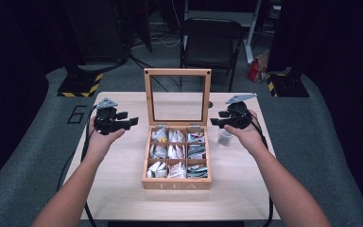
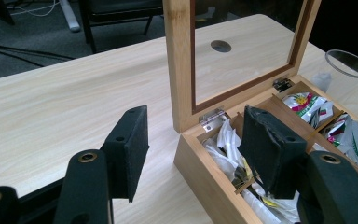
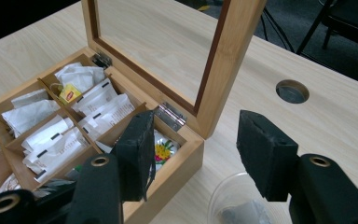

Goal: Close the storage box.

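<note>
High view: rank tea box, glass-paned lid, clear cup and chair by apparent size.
1. chair, though it stands farther back, so this is unsure
2. tea box
3. glass-paned lid, close to the box
4. clear cup

My wooden tea box (image 1: 176, 182) sits mid-desk, nearer the front edge, its glass-paned lid (image 1: 177, 97) standing upright at the back. Nine compartments hold paper tea bags (image 1: 168, 151), white ones left and centre, green-printed ones in the right column. A clear plastic cup (image 1: 225, 137) stands just beside the box's right wall.
</note>
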Motion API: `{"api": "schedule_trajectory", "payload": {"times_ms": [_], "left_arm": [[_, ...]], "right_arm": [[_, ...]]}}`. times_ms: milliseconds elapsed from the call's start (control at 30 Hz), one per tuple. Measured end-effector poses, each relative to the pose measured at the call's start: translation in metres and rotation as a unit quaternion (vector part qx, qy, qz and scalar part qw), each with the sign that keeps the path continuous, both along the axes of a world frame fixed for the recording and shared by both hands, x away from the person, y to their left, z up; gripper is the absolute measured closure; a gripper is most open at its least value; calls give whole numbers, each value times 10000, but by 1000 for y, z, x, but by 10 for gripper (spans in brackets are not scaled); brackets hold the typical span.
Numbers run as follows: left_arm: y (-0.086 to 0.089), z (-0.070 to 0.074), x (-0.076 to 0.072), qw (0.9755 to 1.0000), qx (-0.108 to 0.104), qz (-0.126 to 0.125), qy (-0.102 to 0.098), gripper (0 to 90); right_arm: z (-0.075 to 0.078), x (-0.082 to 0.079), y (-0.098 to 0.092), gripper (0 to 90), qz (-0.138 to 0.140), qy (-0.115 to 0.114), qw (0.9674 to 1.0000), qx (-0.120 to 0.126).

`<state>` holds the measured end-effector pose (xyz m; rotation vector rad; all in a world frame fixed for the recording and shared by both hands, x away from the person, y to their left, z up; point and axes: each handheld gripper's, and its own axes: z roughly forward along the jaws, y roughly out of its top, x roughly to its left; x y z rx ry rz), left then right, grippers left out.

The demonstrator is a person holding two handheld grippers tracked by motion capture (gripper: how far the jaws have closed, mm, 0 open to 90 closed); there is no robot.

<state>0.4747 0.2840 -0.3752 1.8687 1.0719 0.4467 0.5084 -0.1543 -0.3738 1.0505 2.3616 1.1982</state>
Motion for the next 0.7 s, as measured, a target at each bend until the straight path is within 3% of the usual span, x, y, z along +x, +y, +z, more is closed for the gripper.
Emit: {"api": "schedule_trajectory", "payload": {"times_ms": [700], "left_arm": [[-3,3,2,10000,60,-66,12,417]], "right_arm": [[3,19,11,477,17,12,10000,39]]}}
